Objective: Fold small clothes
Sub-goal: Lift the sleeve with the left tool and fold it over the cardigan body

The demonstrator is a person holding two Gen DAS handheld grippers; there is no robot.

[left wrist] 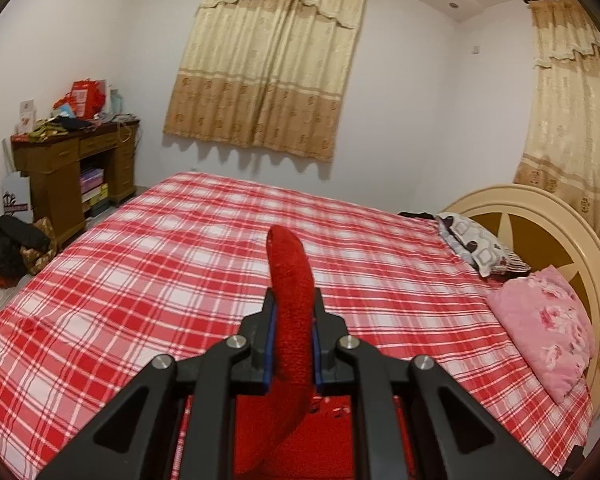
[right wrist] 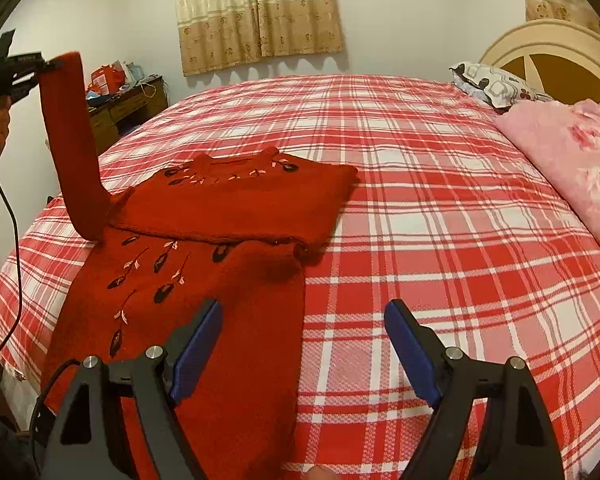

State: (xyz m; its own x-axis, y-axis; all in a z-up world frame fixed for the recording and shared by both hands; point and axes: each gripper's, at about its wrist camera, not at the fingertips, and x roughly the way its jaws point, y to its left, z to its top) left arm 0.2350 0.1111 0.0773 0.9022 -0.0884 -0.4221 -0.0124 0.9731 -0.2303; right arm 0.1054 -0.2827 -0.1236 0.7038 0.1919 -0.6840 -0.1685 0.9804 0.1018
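while right jaws gape empty, left jaws clamp the sleeve (left wrist: 292, 300).

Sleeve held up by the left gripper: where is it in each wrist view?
Left wrist: sleeve at bottom center, clamped in the jaws, its tip sticking up.
Right wrist: sleeve at upper left, hanging down to the sweater.
Shared landmark: pink pillow.

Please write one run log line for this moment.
left tool: shut on sleeve, lifted | right tool: open, empty | red sweater: on bed
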